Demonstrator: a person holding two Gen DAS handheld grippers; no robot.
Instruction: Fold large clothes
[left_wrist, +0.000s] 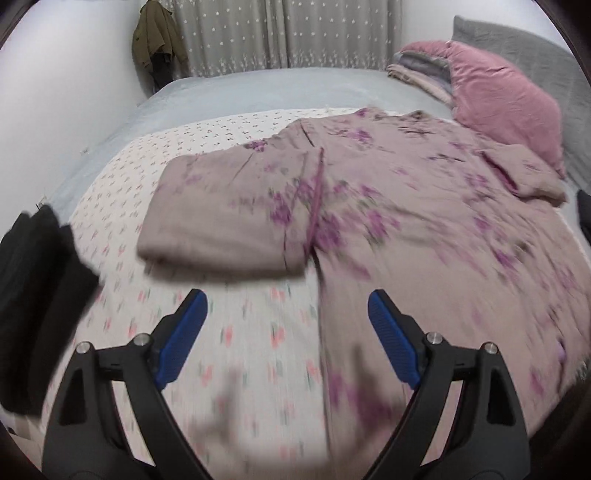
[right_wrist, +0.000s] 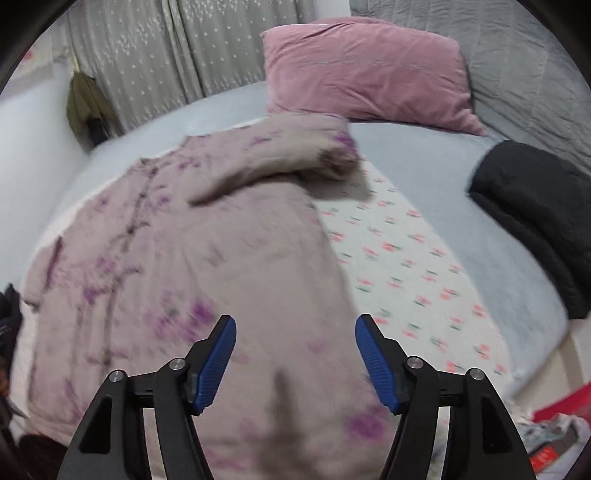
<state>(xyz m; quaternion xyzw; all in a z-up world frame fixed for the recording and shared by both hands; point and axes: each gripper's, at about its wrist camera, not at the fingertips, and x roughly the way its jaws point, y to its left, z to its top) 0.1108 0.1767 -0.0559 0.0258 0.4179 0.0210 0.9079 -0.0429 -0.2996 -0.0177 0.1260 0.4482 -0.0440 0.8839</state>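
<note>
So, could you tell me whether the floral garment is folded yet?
Partly: one sleeve lies folded across the floral garment; the body remains spread.

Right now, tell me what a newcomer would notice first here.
The mauve floral garment sprawls across the bed, one sleeve folded over its front. A pink pillow leans at the headboard, and a dark folded cloth lies at the bed's edge. Both grippers, left and right, hover open above.

the left claw has two matte black plastic arms with triangular cut-outs, each topped by a pair of round silver screws. its fingers carry ribbed bright blue pads with rounded tips. the right claw is built alike: black arms, silver screw heads, and finely ridged blue pads on the inner faces.
</note>
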